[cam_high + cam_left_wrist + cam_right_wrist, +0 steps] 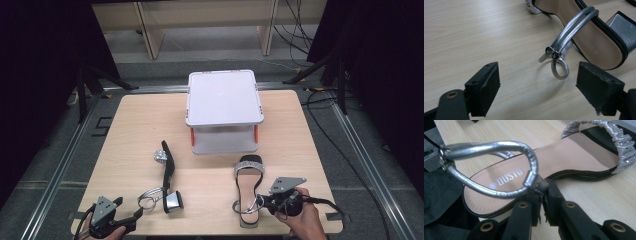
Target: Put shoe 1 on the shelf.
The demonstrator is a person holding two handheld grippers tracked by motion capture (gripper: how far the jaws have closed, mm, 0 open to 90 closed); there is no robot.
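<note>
Dark curtains and a grey floor surround a light wooden table (pixel 210 185). High view: a white two-tier plastic rack with orange posts (pixel 224 110) stands at the table's far middle. The left gripper (pixel 131 218) sits at the near left edge, jaws parted; just ahead of its tips lies a black block-heeled sandal on its side (pixel 169 176), its silver ankle strap loop (pixel 150 196) nearest the jaws. The right gripper (pixel 264 202) is at the near right, its tips against the silver ankle strap (pixel 248 205) of a second black sandal standing upright with a silver glitter toe band (pixel 248 175).

Left gripper view: jaws stand wide apart and hold nothing. The silver ankle strap loop (pixel 564 40) lies beyond and between the two fingers (pixel 485 86), clear of both; the beige insole and silver block heel (pixel 624 30) sit beyond the right-hand finger.

Right gripper view: jaws are nearly closed, pinching the silver strap's base tab (pixel 536 182) at the sandal's edge. The strap arches up and left from the fingers (pixel 554 197); the beige insole printed "DUSTO" (pixel 544 167) extends beyond them toward the glitter toe band (pixel 609 132).
</note>
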